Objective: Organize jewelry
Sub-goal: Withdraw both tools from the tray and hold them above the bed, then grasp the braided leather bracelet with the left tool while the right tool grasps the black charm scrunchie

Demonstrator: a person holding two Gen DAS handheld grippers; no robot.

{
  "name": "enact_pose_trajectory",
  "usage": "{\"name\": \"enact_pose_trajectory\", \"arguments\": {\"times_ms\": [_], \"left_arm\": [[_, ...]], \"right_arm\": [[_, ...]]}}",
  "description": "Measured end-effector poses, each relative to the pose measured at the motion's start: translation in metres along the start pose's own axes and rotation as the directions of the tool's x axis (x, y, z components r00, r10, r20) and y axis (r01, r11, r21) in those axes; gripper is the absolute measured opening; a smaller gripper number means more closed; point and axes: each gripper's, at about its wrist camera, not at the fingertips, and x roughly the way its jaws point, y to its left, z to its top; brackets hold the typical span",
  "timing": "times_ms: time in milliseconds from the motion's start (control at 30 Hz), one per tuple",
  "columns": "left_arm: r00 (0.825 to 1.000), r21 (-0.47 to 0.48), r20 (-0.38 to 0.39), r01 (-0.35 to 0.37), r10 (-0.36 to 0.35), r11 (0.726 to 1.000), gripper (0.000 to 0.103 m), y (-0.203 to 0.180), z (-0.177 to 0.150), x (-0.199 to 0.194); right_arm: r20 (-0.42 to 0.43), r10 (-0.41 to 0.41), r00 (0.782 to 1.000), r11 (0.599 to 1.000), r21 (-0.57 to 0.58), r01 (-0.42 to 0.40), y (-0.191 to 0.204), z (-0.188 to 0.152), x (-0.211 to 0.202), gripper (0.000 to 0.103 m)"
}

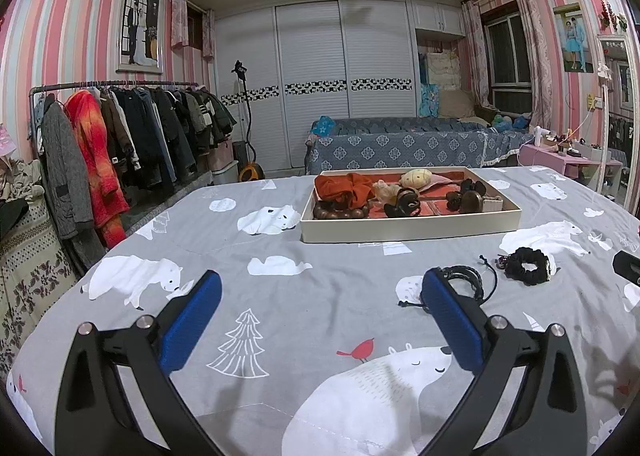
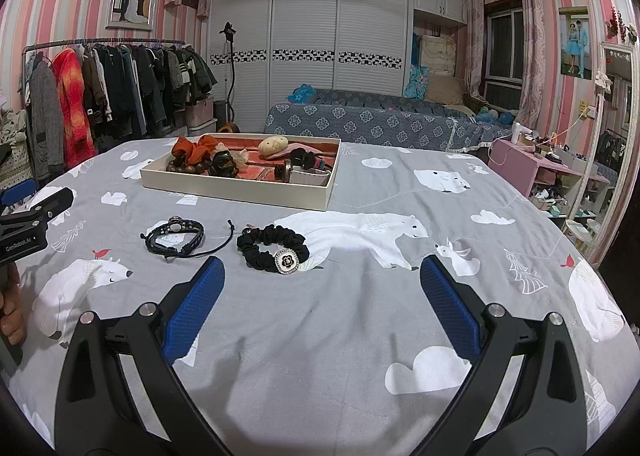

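A shallow white box (image 1: 408, 231) (image 2: 236, 189) stands on the grey bear-print bedspread and holds an orange scrunchie (image 1: 344, 185), a wooden bead bracelet, dark hair clips and a cream shell-shaped piece. A black braided bracelet (image 2: 174, 238) (image 1: 468, 276) and a black scrunchie with a flower charm (image 2: 274, 248) (image 1: 526, 266) lie on the spread in front of the box. My left gripper (image 1: 320, 288) is open and empty, its right finger just beside the braided bracelet. My right gripper (image 2: 322, 276) is open and empty, just short of the scrunchie.
A clothes rack (image 1: 120, 135) with coats stands to the left. A blue patterned sofa (image 1: 400, 143) is behind the bed, white wardrobes beyond it. A pink dresser (image 2: 540, 163) with clutter and a mirror are at the right. The left gripper's body shows in the right wrist view (image 2: 32, 223).
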Motion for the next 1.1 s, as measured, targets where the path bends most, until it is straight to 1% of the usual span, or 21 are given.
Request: {"name": "enact_pose_trajectory", "arguments": {"times_ms": [167, 200, 300, 367, 467, 533, 600, 633, 700, 733, 767, 800, 833, 867, 900, 967, 1000, 1033, 1067, 1100], "left_arm": [[1.000, 0.017, -0.018, -0.001, 0.001, 1.000, 0.098, -0.003, 0.002, 0.003], [1.000, 0.019, -0.023, 0.003, -0.002, 1.000, 0.098, -0.004, 0.003, 0.004], [0.997, 0.024, -0.071, 0.022, -0.020, 0.999, 0.098, -0.006, 0.007, 0.016], [0.994, 0.032, -0.101, 0.035, -0.031, 0.999, 0.098, -0.010, 0.010, 0.024], [0.985, 0.046, -0.162, 0.070, -0.061, 0.997, 0.098, -0.022, 0.018, 0.042], [0.972, 0.051, -0.220, 0.101, -0.087, 0.994, 0.098, -0.032, 0.022, 0.058], [0.949, 0.042, -0.289, 0.143, -0.125, 0.989, 0.098, -0.043, 0.022, 0.078], [0.940, 0.046, -0.315, 0.150, -0.128, 0.988, 0.098, -0.048, 0.021, 0.086], [0.917, 0.039, -0.369, 0.180, -0.153, 0.983, 0.097, -0.057, 0.017, 0.101], [0.904, 0.038, -0.395, 0.191, -0.160, 0.981, 0.095, -0.062, 0.015, 0.109], [0.893, 0.037, -0.417, 0.205, -0.171, 0.978, 0.092, -0.067, 0.013, 0.116], [0.884, 0.041, -0.435, 0.207, -0.169, 0.978, 0.083, -0.070, 0.010, 0.121], [0.872, 0.047, -0.461, 0.211, -0.166, 0.976, 0.078, -0.074, 0.008, 0.127], [0.863, 0.045, -0.475, 0.218, -0.171, 0.975, 0.071, -0.075, 0.006, 0.131], [0.856, 0.041, -0.486, 0.222, -0.175, 0.974, 0.069, -0.077, 0.005, 0.135], [0.855, 0.035, -0.489, 0.216, -0.172, 0.976, 0.068, -0.078, 0.006, 0.138], [0.854, 0.032, -0.491, 0.214, -0.171, 0.976, 0.066, -0.078, 0.006, 0.140], [0.855, 0.032, -0.490, 0.214, -0.171, 0.976, 0.065, -0.079, 0.005, 0.139], [0.856, 0.036, -0.487, 0.219, -0.175, 0.975, 0.059, -0.081, 0.005, 0.139], [0.855, 0.038, -0.485, 0.228, -0.181, 0.973, 0.051, -0.082, 0.006, 0.138]], "right_arm": [[-0.003, 0.001, 1.000, 1.000, 0.000, -0.001, 0.000, 0.000, 0.000, 0.096], [-0.014, 0.006, 1.000, 1.000, 0.001, -0.006, 0.000, 0.000, 0.002, 0.096], [-0.074, 0.042, 0.996, 0.999, 0.032, -0.040, -0.005, 0.001, 0.015, 0.096], [-0.111, 0.070, 0.991, 0.995, 0.073, -0.062, -0.010, 0.001, 0.024, 0.095], [-0.150, 0.073, 0.986, 0.995, 0.077, -0.062, -0.010, 0.009, 0.039, 0.095], [-0.174, 0.069, 0.982, 0.996, 0.063, -0.059, -0.008, 0.016, 0.050, 0.095], [-0.186, 0.051, 0.981, 0.998, 0.046, -0.043, -0.006, 0.023, 0.062, 0.095], [-0.202, 0.046, 0.978, 0.998, 0.042, -0.039, -0.006, 0.025, 0.070, 0.092], [-0.236, 0.049, 0.971, 0.998, 0.047, -0.039, -0.005, 0.029, 0.087, 0.090], [-0.259, 0.051, 0.964, 0.998, 0.048, -0.040, -0.004, 0.030, 0.097, 0.086], [-0.282, 0.049, 0.958, 0.998, 0.045, -0.038, -0.003, 0.029, 0.107, 0.082], [-0.296, 0.047, 0.954, 0.999, 0.040, -0.037, -0.002, 0.028, 0.114, 0.080], [-0.319, 0.046, 0.947, 0.999, 0.036, -0.037, 0.000, 0.027, 0.123, 0.076], [-0.335, 0.049, 0.941, 0.999, 0.039, -0.038, 0.000, 0.027, 0.129, 0.072], [-0.352, 0.059, 0.934, 0.998, 0.044, -0.047, 0.000, 0.027, 0.135, 0.070], [-0.363, 0.059, 0.930, 0.998, 0.037, -0.049, 0.001, 0.029, 0.140, 0.067], [-0.383, 0.060, 0.922, 0.998, 0.032, -0.052, 0.003, 0.029, 0.145, 0.063], [-0.409, 0.074, 0.909, 0.997, 0.028, -0.069, 0.005, 0.027, 0.151, 0.051], [-0.422, 0.082, 0.903, 0.997, 0.025, -0.079, 0.006, 0.027, 0.154, 0.048], [-0.423, 0.085, 0.902, 0.996, 0.019, -0.085, 0.007, 0.027, 0.155, 0.045]]}}
